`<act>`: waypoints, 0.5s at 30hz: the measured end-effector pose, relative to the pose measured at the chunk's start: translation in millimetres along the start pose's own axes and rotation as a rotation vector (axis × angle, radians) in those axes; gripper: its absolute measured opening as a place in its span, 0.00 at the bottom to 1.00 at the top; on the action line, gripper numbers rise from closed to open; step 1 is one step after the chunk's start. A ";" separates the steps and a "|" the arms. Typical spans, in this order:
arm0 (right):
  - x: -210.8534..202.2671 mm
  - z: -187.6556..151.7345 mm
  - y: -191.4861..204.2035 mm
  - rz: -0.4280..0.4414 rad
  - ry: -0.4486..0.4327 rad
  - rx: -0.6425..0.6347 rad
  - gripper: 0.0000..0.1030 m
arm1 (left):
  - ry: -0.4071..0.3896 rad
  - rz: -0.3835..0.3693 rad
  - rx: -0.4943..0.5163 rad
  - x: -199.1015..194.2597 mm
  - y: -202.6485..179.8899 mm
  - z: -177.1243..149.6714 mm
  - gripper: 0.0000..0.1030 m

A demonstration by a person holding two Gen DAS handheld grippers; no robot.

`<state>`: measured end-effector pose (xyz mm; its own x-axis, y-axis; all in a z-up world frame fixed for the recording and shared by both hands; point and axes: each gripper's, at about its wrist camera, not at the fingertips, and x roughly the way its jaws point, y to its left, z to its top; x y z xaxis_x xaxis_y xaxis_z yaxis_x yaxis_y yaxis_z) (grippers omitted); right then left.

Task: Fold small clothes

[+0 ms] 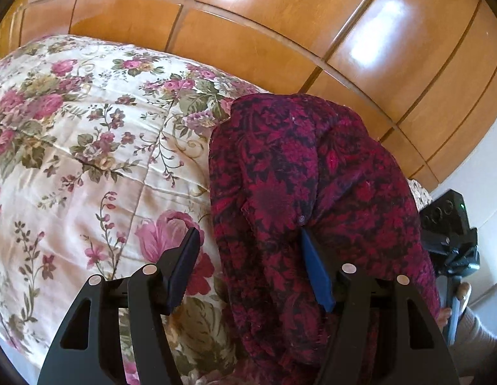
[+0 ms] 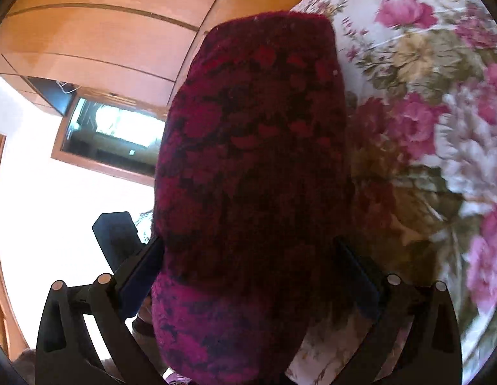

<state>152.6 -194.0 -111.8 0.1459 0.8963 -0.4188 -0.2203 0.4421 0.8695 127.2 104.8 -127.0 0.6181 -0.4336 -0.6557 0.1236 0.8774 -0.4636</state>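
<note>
A dark red and magenta patterned fleece garment lies bunched in a long hump on the floral bedspread, near the bed's edge. My left gripper is open: its left finger hovers over the bedspread and its right finger rests against the garment's side. In the right wrist view the garment fills the whole gap between the widely spread fingers of my right gripper, and the cloth does not look squeezed. The right gripper also shows at the left wrist view's right edge, with a hand on it.
A glossy wooden wardrobe rises just behind the bed. The bedspread stretches off to the right of the garment. A wood-framed opening and a white wall sit on the left. A black device stands by my left finger.
</note>
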 end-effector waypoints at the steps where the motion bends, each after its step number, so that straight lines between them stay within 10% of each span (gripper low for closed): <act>1: 3.4 2.9 -0.2 0.016 0.008 -0.004 0.98 | 0.005 -0.011 -0.009 0.9 3.0 0.9 0.61; 10: 30.1 12.6 16.0 0.055 0.014 -0.050 0.98 | 0.045 -0.262 -0.255 11.8 49.3 -8.2 0.57; 15: 11.3 -0.6 55.8 0.035 -0.033 -0.151 0.80 | 0.003 -0.361 -0.264 7.6 31.1 -15.7 0.51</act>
<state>141.4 -159.2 -68.2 0.1670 0.9107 -0.3778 -0.3681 0.4131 0.8330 123.5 125.6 -155.8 0.5692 -0.7034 -0.4257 0.1285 0.5875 -0.7989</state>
